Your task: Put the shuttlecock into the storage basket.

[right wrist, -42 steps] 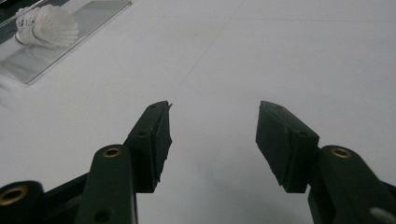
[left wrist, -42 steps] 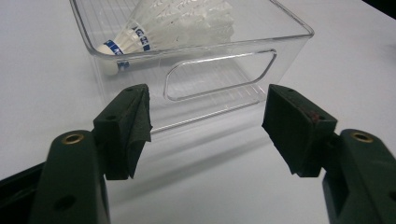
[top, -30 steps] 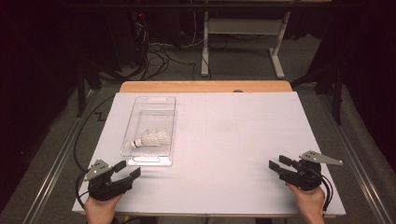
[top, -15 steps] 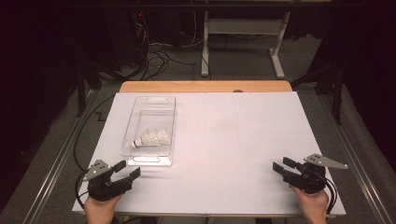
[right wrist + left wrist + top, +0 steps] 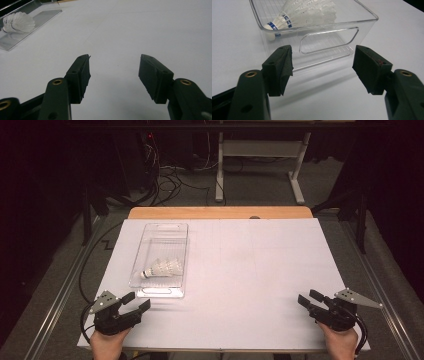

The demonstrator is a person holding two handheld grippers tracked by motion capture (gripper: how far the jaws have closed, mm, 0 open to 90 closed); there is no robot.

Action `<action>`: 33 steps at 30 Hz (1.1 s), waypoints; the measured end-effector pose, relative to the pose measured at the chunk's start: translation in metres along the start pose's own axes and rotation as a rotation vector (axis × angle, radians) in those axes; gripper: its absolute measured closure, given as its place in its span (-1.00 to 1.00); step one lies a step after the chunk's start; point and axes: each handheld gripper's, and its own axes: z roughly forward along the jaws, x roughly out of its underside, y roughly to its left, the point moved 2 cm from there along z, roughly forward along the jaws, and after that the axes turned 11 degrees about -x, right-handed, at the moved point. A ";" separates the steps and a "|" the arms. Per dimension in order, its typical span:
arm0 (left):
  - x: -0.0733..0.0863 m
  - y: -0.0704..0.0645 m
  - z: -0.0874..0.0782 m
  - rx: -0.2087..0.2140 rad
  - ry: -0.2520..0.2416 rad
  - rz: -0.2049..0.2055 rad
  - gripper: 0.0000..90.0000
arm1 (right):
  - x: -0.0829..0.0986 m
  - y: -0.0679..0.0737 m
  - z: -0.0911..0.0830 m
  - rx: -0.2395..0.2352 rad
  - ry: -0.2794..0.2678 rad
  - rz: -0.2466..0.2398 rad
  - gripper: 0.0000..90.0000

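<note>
Your left gripper (image 5: 136, 303) sits at the near left corner of the white table (image 5: 260, 270), jaws spread wide and holding nothing, and it faces the near end wall of the clear plastic bin (image 5: 141, 290), which stands just beyond its tips. In the left gripper view that wall, with its oval handle cutout, stands between your jaws and the shuttlecock (image 5: 304, 11). The shuttlecock lies on its side inside the bin, toward the near end, its white cork tip with the blue band pointing to the bin's left wall and its feathers to the right. Your right gripper (image 5: 310, 299) rests at the near right corner, well apart from the bin, jaws likewise spread and empty over bare tabletop. Beyond the table's far wooden edge (image 5: 220, 213) cables (image 5: 170, 177) lie on the floor beside a white metal stand (image 5: 257, 150).
</note>
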 end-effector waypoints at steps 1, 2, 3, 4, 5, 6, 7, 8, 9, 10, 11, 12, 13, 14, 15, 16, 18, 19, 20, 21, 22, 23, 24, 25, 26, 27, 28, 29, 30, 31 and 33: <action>0.000 0.000 0.000 0.000 0.002 0.000 -0.27 | 0.000 0.000 0.000 0.000 0.000 -0.001 -0.05; 0.000 0.000 0.001 0.000 0.005 0.002 -0.27 | 0.001 0.000 0.000 0.001 0.000 -0.001 -0.05; 0.000 0.001 0.001 -0.001 0.008 0.004 -0.27 | 0.001 0.000 0.000 0.001 0.000 0.000 -0.05; 0.000 0.001 0.002 -0.003 0.011 0.004 -0.27 | 0.001 0.000 0.000 0.001 0.001 -0.001 -0.06; 0.000 0.002 0.002 -0.003 0.014 0.002 -0.27 | 0.001 0.000 0.000 0.002 0.002 -0.003 -0.06; 0.000 0.002 0.002 -0.003 0.014 0.000 -0.27 | 0.001 0.000 0.000 0.002 0.001 -0.005 -0.07; 0.000 0.002 0.002 -0.004 0.014 -0.002 -0.27 | 0.001 -0.001 0.001 0.002 0.001 -0.004 -0.09; 0.000 0.003 0.002 -0.005 0.015 -0.001 -0.27 | 0.002 -0.001 0.001 0.000 0.002 -0.003 -0.09; 0.000 0.003 0.003 -0.006 0.016 -0.001 -0.27 | 0.002 -0.001 0.001 0.000 0.002 0.000 -0.10; 0.000 0.003 0.003 -0.006 0.019 0.000 -0.27 | 0.002 -0.002 0.001 0.000 0.002 0.002 -0.10; 0.000 0.003 0.003 -0.005 0.022 0.001 -0.27 | 0.002 -0.002 0.001 0.001 0.001 0.004 -0.10; 0.000 0.003 0.003 -0.005 0.024 0.000 -0.27 | 0.002 -0.003 0.001 0.001 0.000 0.005 -0.11; 0.000 0.003 0.003 -0.005 0.026 -0.001 -0.27 | 0.003 -0.003 0.001 0.001 -0.002 0.005 -0.11; 0.001 0.003 0.004 -0.005 0.028 -0.002 -0.28 | 0.003 -0.003 0.000 0.002 -0.005 0.005 -0.11; 0.001 0.004 0.004 -0.004 0.029 -0.002 -0.28 | 0.003 -0.003 0.000 0.002 -0.007 0.005 -0.11; 0.001 0.004 0.004 -0.004 0.031 -0.003 -0.28 | 0.003 -0.003 0.000 0.002 -0.006 0.007 -0.11; 0.001 0.004 0.004 -0.003 0.033 -0.003 -0.28 | 0.004 -0.003 -0.001 0.000 -0.008 0.012 -0.11; 0.001 0.004 0.004 -0.003 0.033 -0.003 -0.28 | 0.004 -0.003 -0.001 0.000 -0.010 0.011 -0.11; 0.001 0.004 0.004 -0.003 0.033 -0.003 -0.28 | 0.004 -0.004 -0.001 0.002 -0.011 0.009 -0.11; 0.000 0.004 0.004 -0.002 0.034 -0.004 -0.28 | 0.005 -0.003 -0.002 0.003 -0.013 0.008 -0.11; 0.000 0.004 0.004 -0.002 0.033 -0.004 -0.28 | 0.005 -0.003 -0.002 0.005 -0.015 0.007 -0.12; 0.000 0.004 0.004 -0.001 0.033 -0.005 -0.28 | 0.005 -0.003 -0.002 0.005 -0.016 0.007 -0.12; 0.000 0.005 0.004 0.000 0.033 -0.006 -0.28 | 0.006 -0.003 -0.003 0.005 -0.017 0.008 -0.12; 0.000 0.005 0.004 0.000 0.033 -0.008 -0.28 | 0.006 -0.003 -0.004 0.007 -0.019 0.012 -0.12; 0.001 0.005 0.003 0.000 0.033 -0.010 -0.28 | 0.006 -0.003 -0.004 0.006 -0.023 0.012 -0.13; 0.001 0.005 0.003 0.000 0.033 -0.011 -0.28 | 0.006 -0.003 -0.005 0.005 -0.027 0.013 -0.13; 0.001 0.005 0.003 0.000 0.034 -0.011 -0.28 | 0.006 -0.003 -0.006 0.007 -0.029 0.013 -0.13; 0.001 0.005 0.004 0.000 0.035 -0.013 -0.28 | 0.007 -0.003 -0.006 0.009 -0.030 0.016 -0.13; 0.001 0.005 0.004 0.001 0.038 -0.012 -0.28 | 0.007 -0.003 -0.006 0.011 -0.030 0.015 -0.13; 0.001 0.005 0.004 0.002 0.039 -0.011 -0.28 | 0.007 -0.003 -0.007 0.012 -0.030 0.014 -0.13; 0.001 0.005 0.004 0.003 0.040 -0.011 -0.28 | 0.007 -0.002 -0.007 0.014 -0.032 0.015 -0.13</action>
